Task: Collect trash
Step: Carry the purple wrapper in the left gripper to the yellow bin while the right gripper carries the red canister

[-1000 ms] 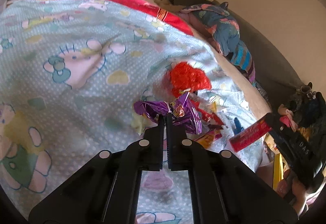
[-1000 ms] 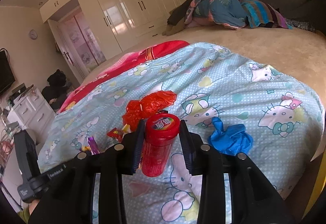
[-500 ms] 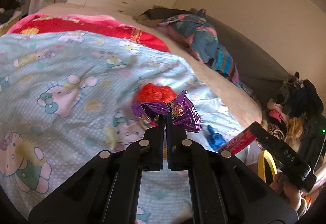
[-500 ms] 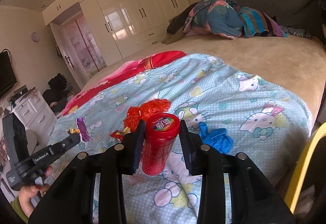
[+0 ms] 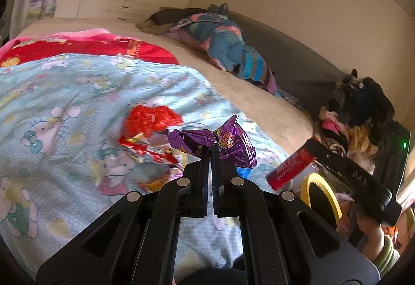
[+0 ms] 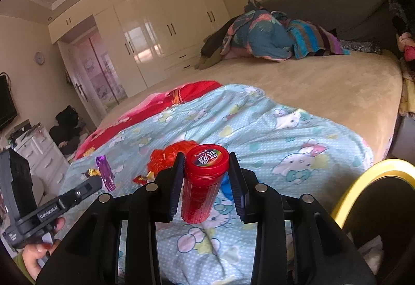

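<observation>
My left gripper is shut on a crumpled purple wrapper, lifted above the bed. Held upright between the pads of my right gripper is a red lidded snack jar. The right wrist view shows the left gripper at the left with the purple wrapper. The left wrist view shows the red jar at the right. A red plastic bag, small wrappers and a partly hidden blue glove lie on the blanket.
A bin with a yellow rim stands off the bed's right corner. A cartoon-cat blanket covers the near part of the bed. Bundled clothes lie at the far side, plush toys to the right and a white dresser at left.
Both grippers have risen and drawn back from the litter on the blanket, each keeping its load. The yellow-rimmed bin has come into view at the right.
</observation>
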`<act>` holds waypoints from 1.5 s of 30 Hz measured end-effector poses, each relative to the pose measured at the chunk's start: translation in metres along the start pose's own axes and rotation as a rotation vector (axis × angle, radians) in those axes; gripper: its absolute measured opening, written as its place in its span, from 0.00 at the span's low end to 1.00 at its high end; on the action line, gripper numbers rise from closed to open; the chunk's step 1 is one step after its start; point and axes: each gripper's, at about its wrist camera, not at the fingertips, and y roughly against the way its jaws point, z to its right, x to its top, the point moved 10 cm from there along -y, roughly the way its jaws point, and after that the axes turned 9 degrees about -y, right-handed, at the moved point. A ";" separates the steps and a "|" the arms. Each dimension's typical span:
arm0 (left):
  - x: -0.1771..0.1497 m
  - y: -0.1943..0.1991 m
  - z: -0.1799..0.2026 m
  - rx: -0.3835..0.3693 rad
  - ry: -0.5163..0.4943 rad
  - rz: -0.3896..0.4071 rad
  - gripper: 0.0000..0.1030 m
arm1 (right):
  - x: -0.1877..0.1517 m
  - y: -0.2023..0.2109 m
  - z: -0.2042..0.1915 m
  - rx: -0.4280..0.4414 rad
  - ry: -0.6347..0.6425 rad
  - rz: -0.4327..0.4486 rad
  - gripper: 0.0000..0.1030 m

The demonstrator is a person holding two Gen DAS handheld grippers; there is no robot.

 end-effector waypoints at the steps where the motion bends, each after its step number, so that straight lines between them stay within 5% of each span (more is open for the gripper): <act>1: 0.000 0.000 0.004 -0.006 -0.007 -0.001 0.01 | 0.002 0.004 0.003 -0.007 -0.002 0.008 0.31; 45: -0.030 -0.005 0.127 -0.196 -0.243 -0.059 0.01 | 0.031 0.099 0.127 -0.209 -0.150 0.147 0.31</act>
